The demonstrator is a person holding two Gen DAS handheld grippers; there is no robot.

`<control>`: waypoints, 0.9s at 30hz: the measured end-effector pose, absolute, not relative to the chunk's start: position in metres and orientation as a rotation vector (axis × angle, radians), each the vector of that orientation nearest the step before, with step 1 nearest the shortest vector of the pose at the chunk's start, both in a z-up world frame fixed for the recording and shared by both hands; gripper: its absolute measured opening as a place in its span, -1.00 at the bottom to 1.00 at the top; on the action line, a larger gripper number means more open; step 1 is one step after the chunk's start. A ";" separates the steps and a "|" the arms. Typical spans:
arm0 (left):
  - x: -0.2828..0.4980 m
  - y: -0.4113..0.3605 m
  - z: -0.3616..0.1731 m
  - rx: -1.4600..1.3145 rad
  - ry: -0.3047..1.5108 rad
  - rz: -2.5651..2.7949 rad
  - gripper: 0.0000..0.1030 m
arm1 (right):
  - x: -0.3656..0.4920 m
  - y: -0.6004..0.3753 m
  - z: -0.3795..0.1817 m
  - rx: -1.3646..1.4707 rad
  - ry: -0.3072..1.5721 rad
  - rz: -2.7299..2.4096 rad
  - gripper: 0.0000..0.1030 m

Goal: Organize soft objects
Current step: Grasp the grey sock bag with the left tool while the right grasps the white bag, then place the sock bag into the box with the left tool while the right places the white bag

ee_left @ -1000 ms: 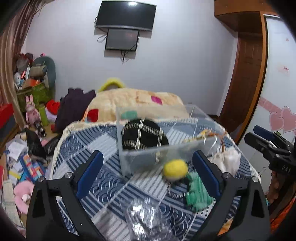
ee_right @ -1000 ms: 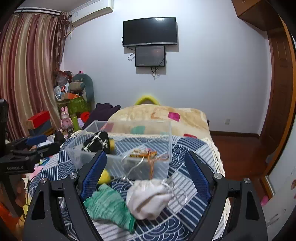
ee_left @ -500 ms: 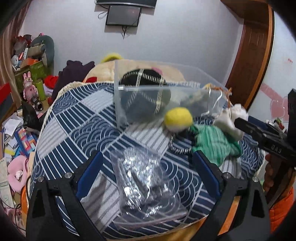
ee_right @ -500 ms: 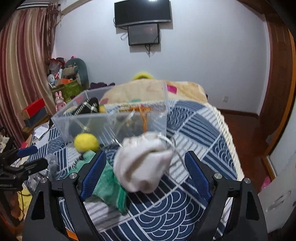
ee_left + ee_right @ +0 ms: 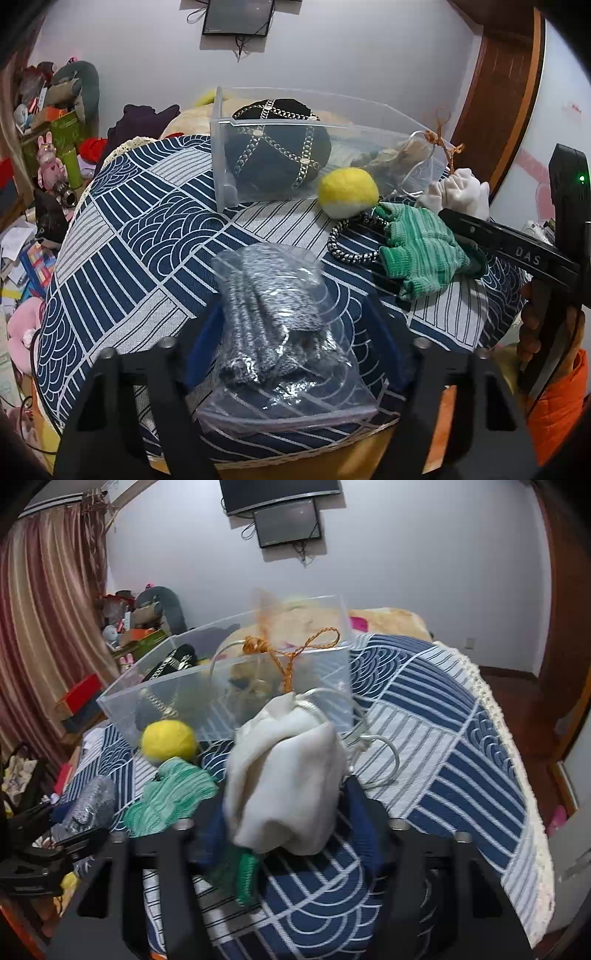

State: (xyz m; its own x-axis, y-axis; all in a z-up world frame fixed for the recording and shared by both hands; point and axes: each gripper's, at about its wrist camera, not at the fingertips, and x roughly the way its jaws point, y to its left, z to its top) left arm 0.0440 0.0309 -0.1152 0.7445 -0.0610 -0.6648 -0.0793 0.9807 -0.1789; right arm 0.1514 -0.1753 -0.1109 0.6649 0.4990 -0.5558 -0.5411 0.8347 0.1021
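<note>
My left gripper (image 5: pixel 291 332) is shut on a clear plastic bag of grey knit cloth (image 5: pixel 280 314) near the table's front edge. My right gripper (image 5: pixel 284 808) is shut on a white drawstring pouch (image 5: pixel 288 775); its fingers are mostly hidden by the pouch. A clear plastic bin (image 5: pixel 332 147) (image 5: pixel 229 686) stands behind, holding a black cap with chain trim (image 5: pixel 277 151) and an orange cord (image 5: pixel 288 657). A yellow ball (image 5: pixel 349 192) (image 5: pixel 168 740), a green knit glove (image 5: pixel 421 251) (image 5: pixel 173 797) and a black-and-white cord (image 5: pixel 351 240) lie in front of the bin.
The round table carries a blue and white patterned cloth (image 5: pixel 140 236) (image 5: pixel 443 738). A bed with a beige blanket (image 5: pixel 388 616) lies behind. Clutter and toys (image 5: pixel 48 155) fill the floor at the left. A wooden door (image 5: pixel 509 92) is at the right.
Both grippers moved down and forward to the table. The left closed on the bag of grey cloth, the right closed on the white pouch.
</note>
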 end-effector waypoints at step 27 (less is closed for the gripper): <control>0.058 0.045 -0.022 -0.155 0.493 -0.006 -0.38 | 0.124 -0.174 -0.033 -0.112 0.352 0.569 -0.46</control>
State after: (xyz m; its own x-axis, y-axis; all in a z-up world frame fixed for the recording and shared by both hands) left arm 0.0582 0.0454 -0.0224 0.8813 -0.0426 -0.4706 -0.0320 0.9882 -0.1495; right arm 0.1242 -0.1742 -0.0327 0.7848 0.5072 -0.3561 -0.5453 0.8382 -0.0078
